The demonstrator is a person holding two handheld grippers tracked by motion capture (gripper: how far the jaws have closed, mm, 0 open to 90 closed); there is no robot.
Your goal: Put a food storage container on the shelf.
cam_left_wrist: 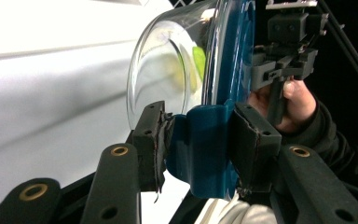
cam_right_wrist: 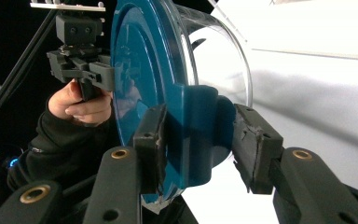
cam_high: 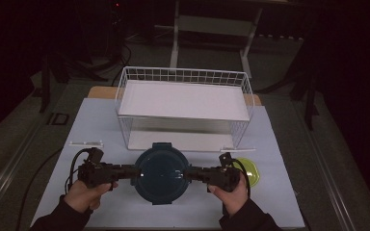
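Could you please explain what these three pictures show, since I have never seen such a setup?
A person sits at a table holding a hand-operated two-jaw gripper in each hand. The high view looks down from above; the other two pictures come from cameras riding on each gripper. The left gripper and the right gripper each clamp a side latch tab of a round glass container with a blue lid. A white wire rack stands behind it, and a yellow-green lid lies beside the right hand.
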